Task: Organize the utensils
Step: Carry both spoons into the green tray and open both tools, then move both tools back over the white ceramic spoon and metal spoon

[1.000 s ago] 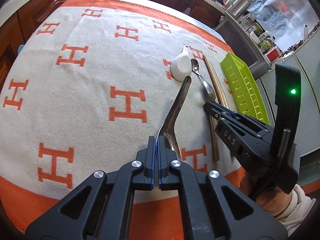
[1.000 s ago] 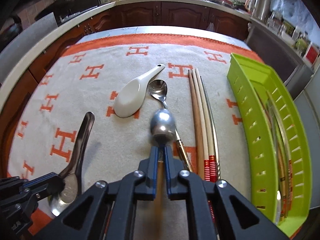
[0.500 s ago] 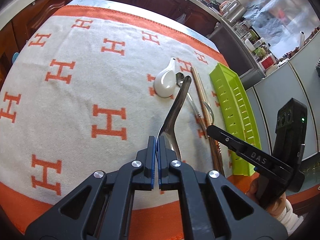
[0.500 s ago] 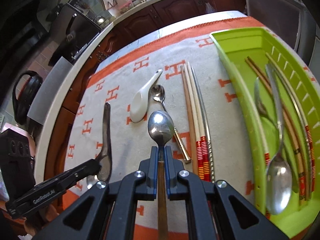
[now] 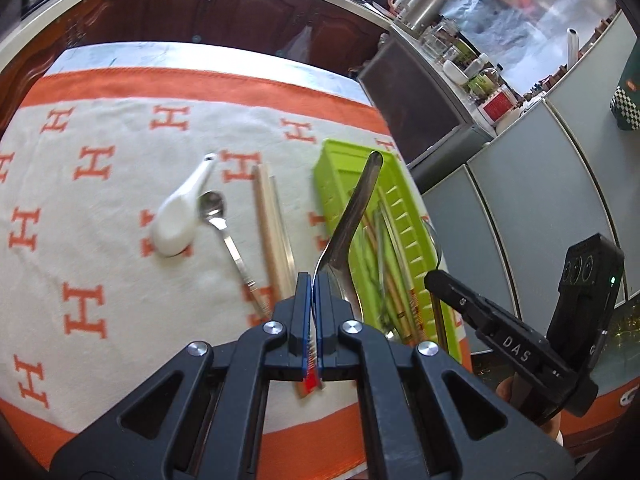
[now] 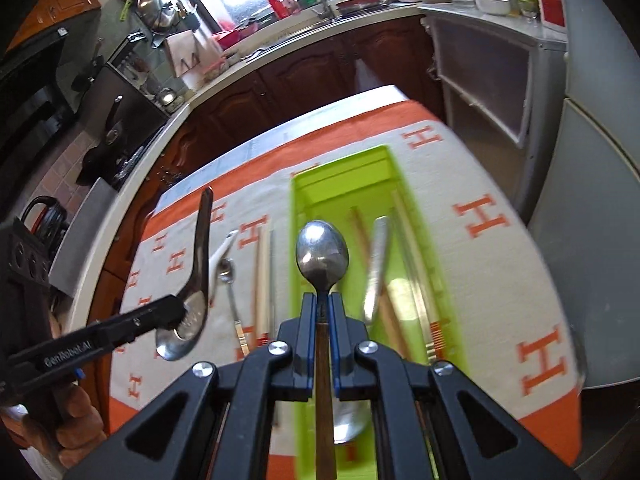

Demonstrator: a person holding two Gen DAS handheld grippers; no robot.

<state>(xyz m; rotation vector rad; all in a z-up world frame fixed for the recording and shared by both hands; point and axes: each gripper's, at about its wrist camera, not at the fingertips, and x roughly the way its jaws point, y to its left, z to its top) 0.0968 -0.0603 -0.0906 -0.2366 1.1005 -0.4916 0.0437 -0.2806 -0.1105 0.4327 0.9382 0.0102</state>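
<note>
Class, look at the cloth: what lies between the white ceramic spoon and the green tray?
In the left wrist view, a small metal spoon and a bundle of chopsticks lie on the cloth between the white spoon and the green tray.

- The steel ladle [image 5: 352,216] has its bowl mostly hidden behind the closed fingers of the left gripper [image 5: 312,280] in the left wrist view; only the handle shows whole.
- The wooden-handled spoon [image 6: 322,254] runs under the right gripper [image 6: 323,300], and its handle is cut off by the bottom edge of the right wrist view.
- The green tray [image 6: 296,280] is smeared by motion blur; what lies in it reads as chopsticks and perhaps a spoon, but a count is not possible.
- The tray's near end is hidden by the gripper body.
- The chopsticks [image 5: 272,232] on the cloth lose their near ends behind the left gripper.
- Countertop jars are too small to name.
</note>
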